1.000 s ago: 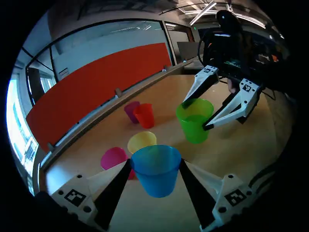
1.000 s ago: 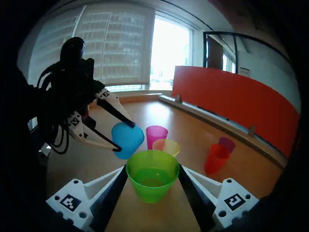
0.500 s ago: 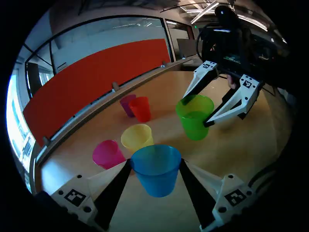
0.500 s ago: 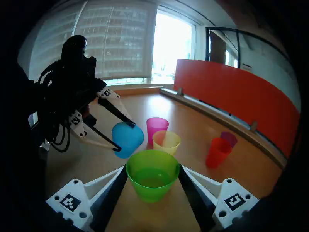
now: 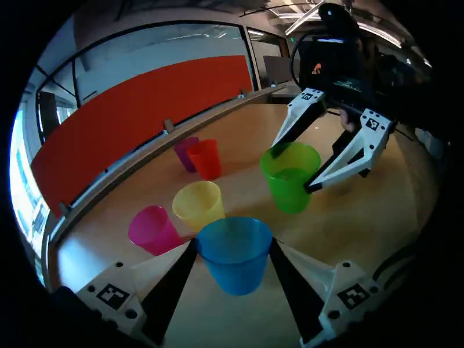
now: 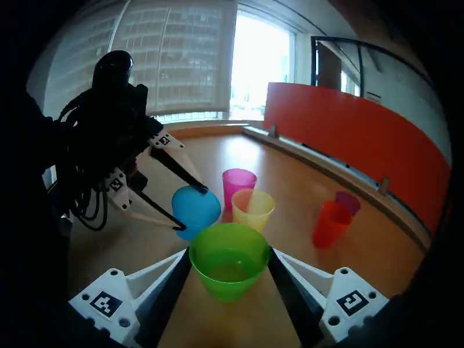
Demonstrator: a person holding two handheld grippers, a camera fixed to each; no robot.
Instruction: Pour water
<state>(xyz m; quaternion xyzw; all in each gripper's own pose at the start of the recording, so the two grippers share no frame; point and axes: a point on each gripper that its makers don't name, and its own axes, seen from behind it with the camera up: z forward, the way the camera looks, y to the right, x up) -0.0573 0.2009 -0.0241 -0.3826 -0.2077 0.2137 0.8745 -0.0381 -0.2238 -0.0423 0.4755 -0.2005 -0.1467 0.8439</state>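
- The right hand-held gripper is clamped on the green cup, one finger on each side just below the rim. The cup sits upright and level, which makes sense because there's water in the bottom of it.
- The left hand-held gripper is squeezing the blue cup the same way, mouth up. It looks empty from here, so my guess is it's the one that gets filled.
- In the right gripper view the blue cup is just beside the green one, close but not touching, and leaning a little. The two rims are near each other, so a pour wouldn't have far to travel.
- Both grips are high on the cup walls (probably so the cup swings nicely when the wrist rolls).
- I can't tell whether either cup is resting on the counter or held just off it.
- The spare cups stand off to the side on the counter. The yellow cup and pink cup are near the blue one. The orange cup and purple cup are farther back, touching or nearly touching.
- No pouring yet, by the look of it. The green cup needs a tip over the blue rim next.
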